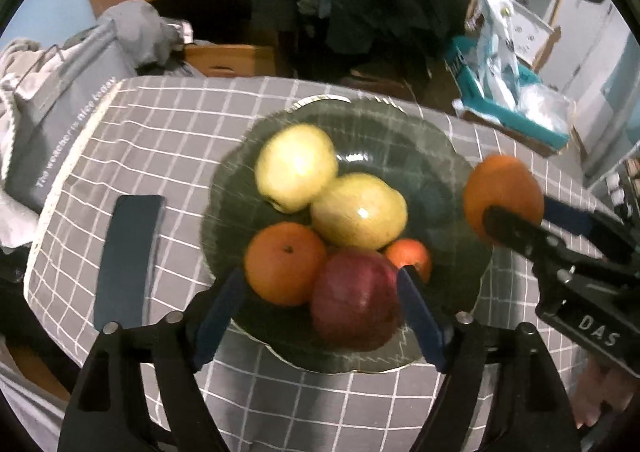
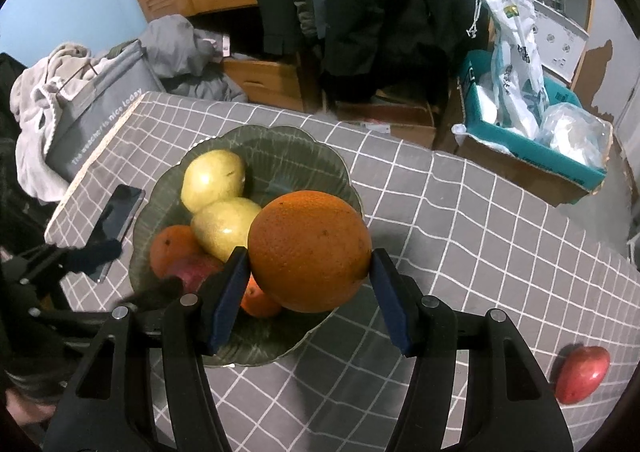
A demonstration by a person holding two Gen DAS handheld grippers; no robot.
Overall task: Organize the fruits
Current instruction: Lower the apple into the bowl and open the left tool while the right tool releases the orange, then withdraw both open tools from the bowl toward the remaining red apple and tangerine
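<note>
A dark green scalloped bowl [image 1: 440, 140] [image 2: 296, 156] stands on the grey checked tablecloth. It holds two yellow-green apples [image 1: 296, 166] [image 2: 212, 180], an orange [image 1: 284, 264] [image 2: 172, 248], a dark red apple [image 1: 354, 300] [image 2: 194, 270] and a small orange-red fruit [image 1: 410, 256] [image 2: 258, 302]. My left gripper [image 1: 320, 284] is open above the bowl's near side, fingers astride the orange and red apple, touching nothing clearly. My right gripper [image 2: 308, 256] [image 1: 516, 220] is shut on a large orange [image 2: 310, 250] [image 1: 504, 192], held above the bowl's right rim. A red apple [image 2: 582, 374] lies on the cloth at the right.
A dark phone [image 1: 128, 260] [image 2: 118, 220] lies left of the bowl near the table's left edge. Beyond the table are a grey bag [image 2: 100, 120], clothes, wooden drawers and a teal box with plastic bags [image 2: 532, 148].
</note>
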